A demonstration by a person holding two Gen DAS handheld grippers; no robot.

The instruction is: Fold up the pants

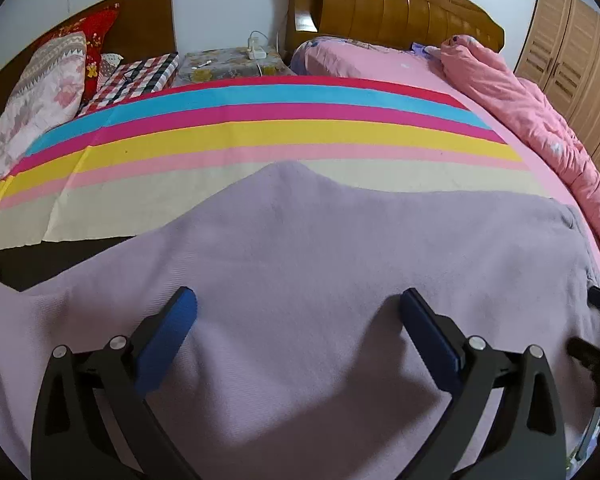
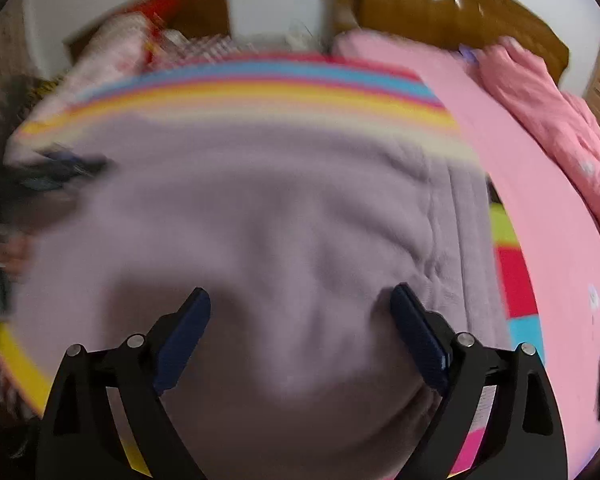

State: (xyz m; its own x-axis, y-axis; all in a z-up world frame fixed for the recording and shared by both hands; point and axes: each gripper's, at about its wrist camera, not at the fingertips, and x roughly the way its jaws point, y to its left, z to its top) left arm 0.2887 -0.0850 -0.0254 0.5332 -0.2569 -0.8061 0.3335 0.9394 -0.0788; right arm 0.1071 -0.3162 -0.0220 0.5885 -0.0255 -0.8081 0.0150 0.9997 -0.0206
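The lilac pants (image 1: 320,264) lie spread flat on the bed, on top of a striped sheet (image 1: 260,136) with red, blue, magenta, yellow, pink and cream bands. In the left wrist view the fabric fills the lower half of the frame, with a rounded peak at its far edge. In the right wrist view, which is blurred, the same pants (image 2: 260,216) show a seamed, wrinkled edge on the right side.

The left tongs (image 1: 298,312) stand wide open above the fabric; nothing is between the blue pads (image 1: 168,340). The right tongs (image 2: 300,312) are likewise wide open over the pants and grip nothing. Whether the fingertips touch the cloth cannot be determined.

A pink bedsheet (image 1: 400,68) covers the far right part of the bed, with a bunched pink quilt (image 1: 540,128) along its right side. A wooden headboard (image 1: 380,8) stands behind. A wooden wardrobe (image 1: 572,52) is at the far right.
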